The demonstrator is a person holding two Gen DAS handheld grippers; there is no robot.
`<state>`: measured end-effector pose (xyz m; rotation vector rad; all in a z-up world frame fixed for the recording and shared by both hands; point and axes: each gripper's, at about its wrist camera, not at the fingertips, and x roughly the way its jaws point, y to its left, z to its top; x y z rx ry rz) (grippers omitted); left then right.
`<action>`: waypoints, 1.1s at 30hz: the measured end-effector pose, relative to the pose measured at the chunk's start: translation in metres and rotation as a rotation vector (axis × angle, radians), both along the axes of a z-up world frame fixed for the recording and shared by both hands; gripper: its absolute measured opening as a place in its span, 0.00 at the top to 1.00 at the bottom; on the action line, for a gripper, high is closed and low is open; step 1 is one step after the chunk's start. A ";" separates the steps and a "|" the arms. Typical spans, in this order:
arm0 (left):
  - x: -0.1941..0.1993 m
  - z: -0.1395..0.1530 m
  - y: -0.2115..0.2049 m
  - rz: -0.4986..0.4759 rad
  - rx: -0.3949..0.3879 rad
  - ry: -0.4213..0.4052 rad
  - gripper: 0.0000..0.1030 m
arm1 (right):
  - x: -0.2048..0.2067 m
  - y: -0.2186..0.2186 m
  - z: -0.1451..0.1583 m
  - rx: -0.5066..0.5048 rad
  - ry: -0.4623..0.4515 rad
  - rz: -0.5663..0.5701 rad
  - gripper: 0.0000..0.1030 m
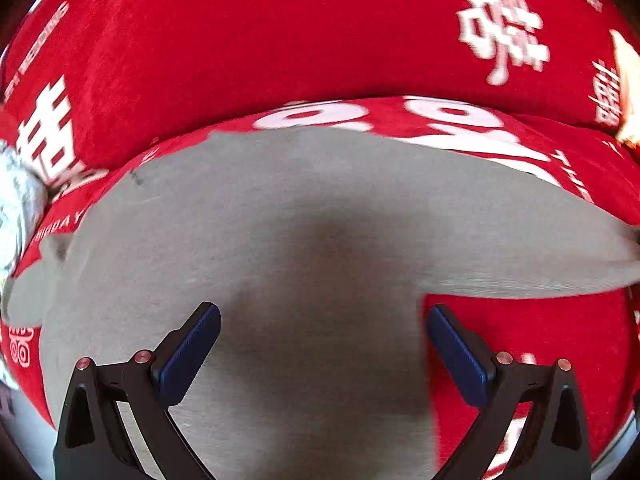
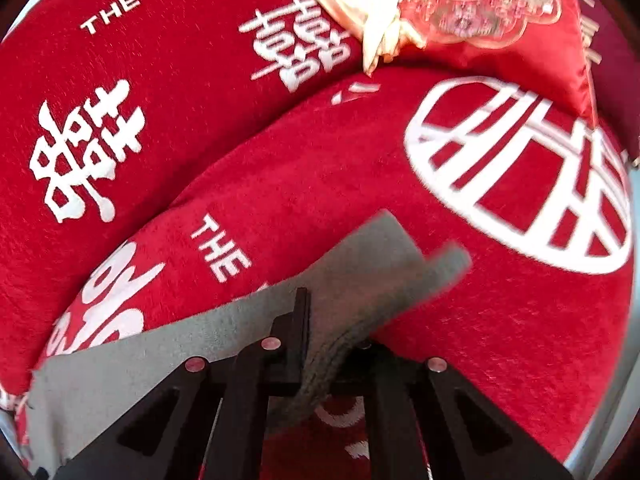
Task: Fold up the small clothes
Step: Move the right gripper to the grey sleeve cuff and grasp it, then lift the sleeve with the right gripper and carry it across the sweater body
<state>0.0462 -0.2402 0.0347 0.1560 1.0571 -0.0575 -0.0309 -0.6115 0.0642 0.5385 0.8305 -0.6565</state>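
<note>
My left hand-held gripper (image 1: pixel 322 354) sits nearest, blue pads (image 1: pixel 188 356) spread wide, empty, hovering over the grey garment (image 1: pixel 312 248), which lies flat on the red sofa cover (image 1: pixel 532 352). Moving right, my right hand-held gripper (image 2: pixel 326 344) is pressed together, pinching a bunched edge of the same grey garment (image 2: pixel 360 280), its corner lifted and flopping off the cover. To do this fold well I'd carry the pinched edge low and straight across, keep the cloth taut, and press the left one down as an anchor so the body doesn't drag. Blur hides the far hem.
</note>
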 end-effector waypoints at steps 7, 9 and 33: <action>0.001 -0.001 0.025 0.008 -0.048 0.014 0.00 | 0.001 0.002 0.000 0.132 -0.065 0.039 0.94; -0.002 0.003 0.029 -0.001 -0.062 0.005 0.00 | -0.001 0.005 0.007 0.155 -0.109 0.056 0.94; -0.016 0.007 0.173 0.150 -0.184 -0.033 0.00 | 0.037 0.120 0.053 0.160 -0.198 0.225 0.94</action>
